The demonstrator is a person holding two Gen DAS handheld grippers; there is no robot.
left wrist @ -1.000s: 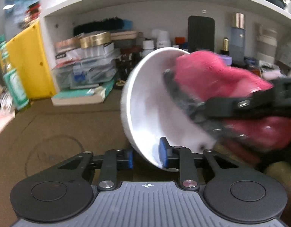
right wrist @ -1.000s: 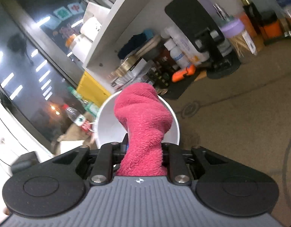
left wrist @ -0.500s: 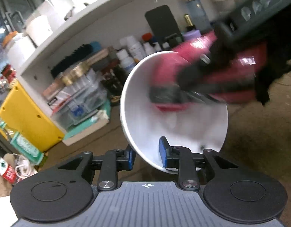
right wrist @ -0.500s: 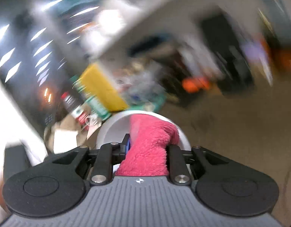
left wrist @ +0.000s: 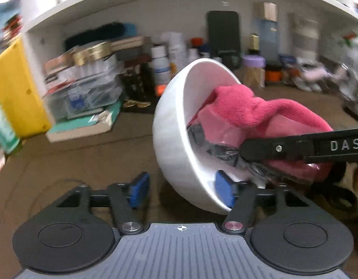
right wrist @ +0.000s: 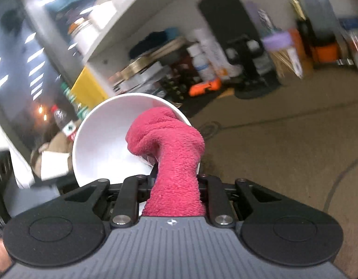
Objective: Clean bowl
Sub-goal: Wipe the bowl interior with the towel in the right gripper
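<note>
A white bowl [left wrist: 172,125] hangs tilted above the brown table, its opening turned right. My left gripper [left wrist: 181,189] has its jaws spread: the right blue pad sits inside the bowl's lower rim, the left blue pad [left wrist: 138,189] stands apart from the bowl's outer wall. My right gripper [right wrist: 174,186] is shut on a red cloth [right wrist: 176,153], whose bunched end presses into the bowl [right wrist: 104,139]. The left wrist view shows the cloth [left wrist: 248,109] inside the bowl, with the right gripper's black finger across it.
A white shelf unit [left wrist: 155,7] stands behind, packed with bottles, clear plastic boxes [left wrist: 86,88], a black phone stand [left wrist: 223,32] and a purple-lidded jar [left wrist: 253,69]. A yellow box [left wrist: 14,88] is at the left. The brown table [right wrist: 283,144] runs below.
The bowl's grip has loosened: the left pad now stands off the bowl's wall. The bowl has swung back level with the shelf. The cloth has shifted inside the bowl.
</note>
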